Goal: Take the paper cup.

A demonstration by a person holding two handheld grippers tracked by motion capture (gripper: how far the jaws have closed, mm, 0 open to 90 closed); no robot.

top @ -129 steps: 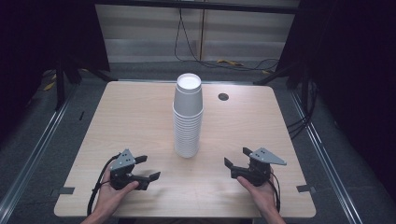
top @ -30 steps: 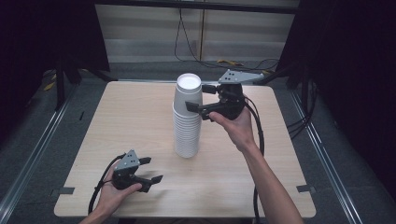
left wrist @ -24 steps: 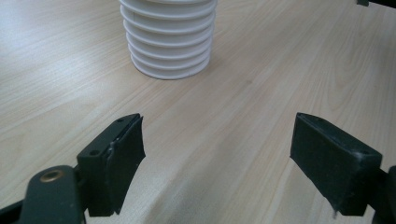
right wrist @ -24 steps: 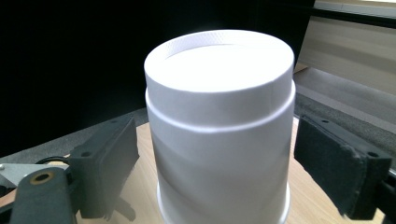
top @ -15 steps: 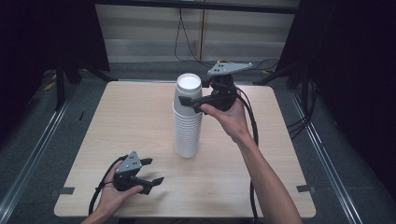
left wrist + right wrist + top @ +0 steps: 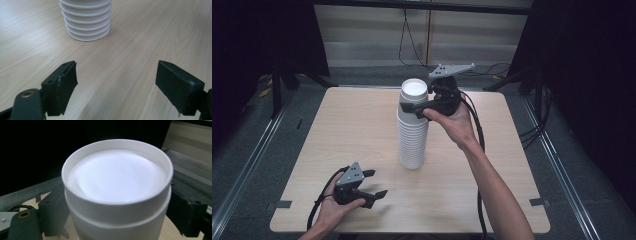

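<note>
A tall stack of white paper cups (image 6: 413, 135) stands upright in the middle of the wooden table (image 6: 337, 125). My right gripper (image 6: 414, 103) is raised at the stack's top, open, one jaw on each side of the top cup (image 6: 117, 177). In the right gripper view both black jaws flank that cup just below its rim, very close to its wall; contact cannot be told. My left gripper (image 6: 376, 183) rests low near the table's front left, open with nothing between its jaws. In the left gripper view the stack's base (image 6: 86, 25) lies ahead of the left gripper (image 6: 116, 82).
Bare wood surrounds the stack on every side. The right forearm (image 6: 492, 185) crosses the table's right half from the front edge. Black cables (image 6: 477, 135) trail from the right gripper. Dark curtains and metal floor rails (image 6: 242, 180) border the table.
My right gripper rose from the table's front right to the stack's top, then moved left until its jaws enclosed the top cup. The left gripper stayed near the front left.
</note>
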